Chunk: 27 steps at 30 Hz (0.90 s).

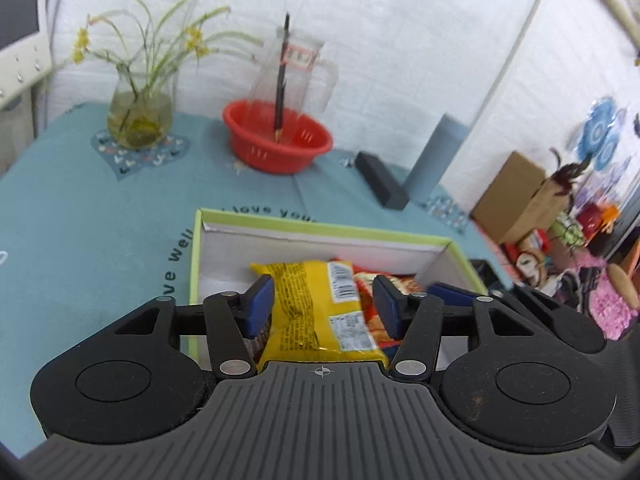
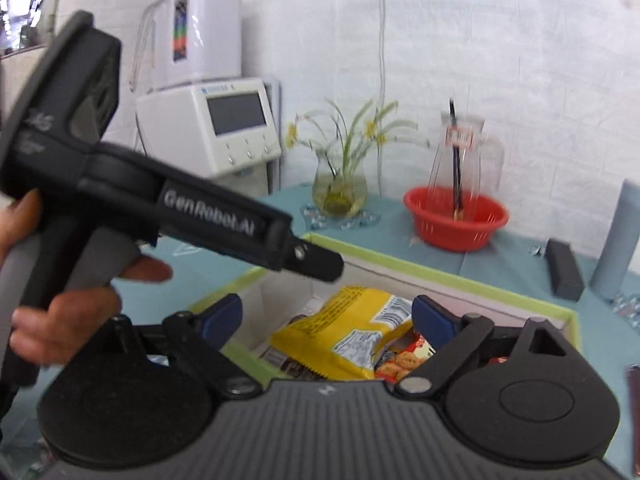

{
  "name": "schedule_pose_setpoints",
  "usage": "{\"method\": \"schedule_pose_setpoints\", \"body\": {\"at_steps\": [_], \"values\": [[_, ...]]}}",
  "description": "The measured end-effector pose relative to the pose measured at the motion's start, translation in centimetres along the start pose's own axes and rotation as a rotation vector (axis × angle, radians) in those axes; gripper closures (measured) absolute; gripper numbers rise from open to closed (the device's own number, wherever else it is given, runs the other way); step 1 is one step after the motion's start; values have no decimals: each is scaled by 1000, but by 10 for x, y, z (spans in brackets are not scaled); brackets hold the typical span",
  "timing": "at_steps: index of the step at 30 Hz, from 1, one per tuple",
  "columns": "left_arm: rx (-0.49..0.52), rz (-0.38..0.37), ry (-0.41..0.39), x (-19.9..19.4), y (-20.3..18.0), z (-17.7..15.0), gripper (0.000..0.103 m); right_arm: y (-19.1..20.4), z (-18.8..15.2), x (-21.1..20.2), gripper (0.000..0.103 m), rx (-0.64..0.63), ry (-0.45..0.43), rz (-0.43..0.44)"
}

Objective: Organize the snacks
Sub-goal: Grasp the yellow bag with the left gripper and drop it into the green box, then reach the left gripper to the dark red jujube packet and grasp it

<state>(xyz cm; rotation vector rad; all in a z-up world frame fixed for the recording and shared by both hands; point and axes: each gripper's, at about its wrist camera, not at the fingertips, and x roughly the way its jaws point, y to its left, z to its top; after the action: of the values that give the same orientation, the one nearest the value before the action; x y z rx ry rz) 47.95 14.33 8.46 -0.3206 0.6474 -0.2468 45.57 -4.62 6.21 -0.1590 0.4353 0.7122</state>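
Looking along the left gripper (image 1: pixel 323 304), the yellow snack packet (image 1: pixel 316 304) sits directly between the two blue pads (image 1: pixel 260 304), its long axis running nearly straight away from the tool, along the line of the fingers. Jaws stand fairly wide; the left pad seems at or very near the packet's edge, the right pad shows a gap with the red packet (image 1: pixel 370 312) visible through it, so no firm grip is evident. Packet lies inside the green-rimmed box (image 1: pixel 256 220) on the teal tablecloth (image 1: pixel 80 208), atop other snacks. In the right wrist view the right gripper (image 2: pixel 326 316) hovers above the near side of the same box, jaws wide and empty; from here the yellow packet lies ahead and below, tilted diagonally across the gap. The left tool crosses the upper left of that view, held by a hand (image 2: pixel 52 312). Judgement: left gripper is nearer and better aligned. Next move depends on closing across the packet's short width or withdrawing clear.
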Motion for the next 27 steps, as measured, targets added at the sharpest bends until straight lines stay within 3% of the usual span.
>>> {"method": "schedule_pose_setpoints", "body": {"at_steps": [4,7,14,17,19,21,24,27], "values": [[47,-21,-71,-57,-10,-20,53,31,-26,-57,10,13,-22,53],[71,-14,-88,-93,-11,-52,45,54,-58,-85,10,61,26,120],[28,101,-11,-147,15,-153,46,112,-138,-123,10,165,184,175],[-43,124,26,-167,27,-189,51,128,-157,-127,10,198,229,175],[-103,104,40,-181,30,-206,57,134,-161,-126,10,178,228,143],[-135,13,58,-195,26,-219,57,138,-158,-123,10,157,234,123],[-101,-85,98,-197,9,-229,57,141,-159,-118,10,156,235,140],[-41,-50,159,-174,-5,-233,57,149,-156,-112,10,105,243,143]]}}
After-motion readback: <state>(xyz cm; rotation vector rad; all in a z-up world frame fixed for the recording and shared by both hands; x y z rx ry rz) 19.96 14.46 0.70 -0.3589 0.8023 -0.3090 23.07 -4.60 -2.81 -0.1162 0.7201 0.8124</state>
